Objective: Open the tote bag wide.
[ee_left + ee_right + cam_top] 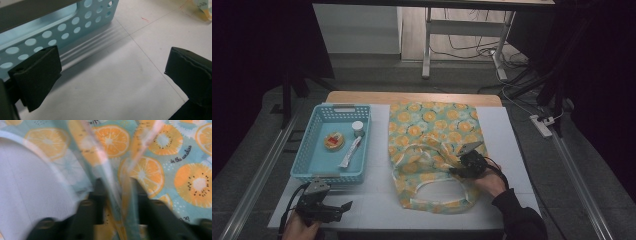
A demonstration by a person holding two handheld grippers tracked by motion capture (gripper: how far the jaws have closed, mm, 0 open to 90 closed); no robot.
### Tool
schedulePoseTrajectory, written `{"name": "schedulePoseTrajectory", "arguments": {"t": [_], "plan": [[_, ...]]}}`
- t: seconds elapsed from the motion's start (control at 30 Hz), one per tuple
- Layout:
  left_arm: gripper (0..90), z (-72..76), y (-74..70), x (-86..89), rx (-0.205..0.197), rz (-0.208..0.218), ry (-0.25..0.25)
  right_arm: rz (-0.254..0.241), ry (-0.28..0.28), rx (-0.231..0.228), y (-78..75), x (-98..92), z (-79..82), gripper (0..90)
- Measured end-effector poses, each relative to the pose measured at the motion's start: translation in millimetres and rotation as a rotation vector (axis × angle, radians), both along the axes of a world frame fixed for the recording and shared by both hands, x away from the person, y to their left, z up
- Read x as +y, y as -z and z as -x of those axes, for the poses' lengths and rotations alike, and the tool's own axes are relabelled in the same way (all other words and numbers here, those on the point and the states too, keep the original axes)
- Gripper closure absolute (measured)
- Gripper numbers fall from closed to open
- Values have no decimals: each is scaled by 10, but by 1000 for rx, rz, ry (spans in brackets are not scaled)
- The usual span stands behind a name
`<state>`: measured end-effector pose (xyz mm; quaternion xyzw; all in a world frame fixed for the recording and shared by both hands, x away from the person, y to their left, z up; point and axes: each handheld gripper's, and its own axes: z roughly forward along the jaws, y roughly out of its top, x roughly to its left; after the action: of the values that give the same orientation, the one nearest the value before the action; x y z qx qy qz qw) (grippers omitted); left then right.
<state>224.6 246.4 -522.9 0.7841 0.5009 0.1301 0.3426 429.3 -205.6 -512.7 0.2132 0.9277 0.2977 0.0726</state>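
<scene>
The bag (432,145), printed with orange slices, is spread flat on the white table (377,200), its handles (439,192) lying toward the person's side. One handle strap (117,195) is pinched between the jaws of the right gripper (462,162), which are drawn close together on the fabric; in the right gripper view the strap is seen running up between the two black jaws, though the picture is blurred there. The gripper is set down on the bag's lower right part, with the hand (489,182) and dark sleeve behind it.

To the bag's left, just beside it, a blue basket (307,150) is seen, with a round tin (334,141), a small jar (357,128) and a white tube (350,152) inside.

The left gripper (343,206) is held near the table's front edge, below the basket, well apart from the bag. Its jaws are spread wide, with only bare table between them; the basket's perforated wall (75,23) is seen just behind its left jaw.
</scene>
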Motion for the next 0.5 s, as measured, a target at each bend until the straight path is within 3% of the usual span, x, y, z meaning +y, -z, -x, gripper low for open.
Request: {"name": "schedulePoseTrajectory", "arguments": {"t": [0.1,0.17,0.37,0.5], "plan": [[10,-3,1,1,3,1,-1,-16,-2,36,-6,-14,-20,881],[10,-3,0,2,3,2,-1,-5,-5,24,-25,1,-1,887],[10,-3,1,1,3,2,-2,-51,-19,7,-176,58,32,894],[10,-3,1,2,4,2,-3,-96,-26,20,-303,154,33,896]]}}
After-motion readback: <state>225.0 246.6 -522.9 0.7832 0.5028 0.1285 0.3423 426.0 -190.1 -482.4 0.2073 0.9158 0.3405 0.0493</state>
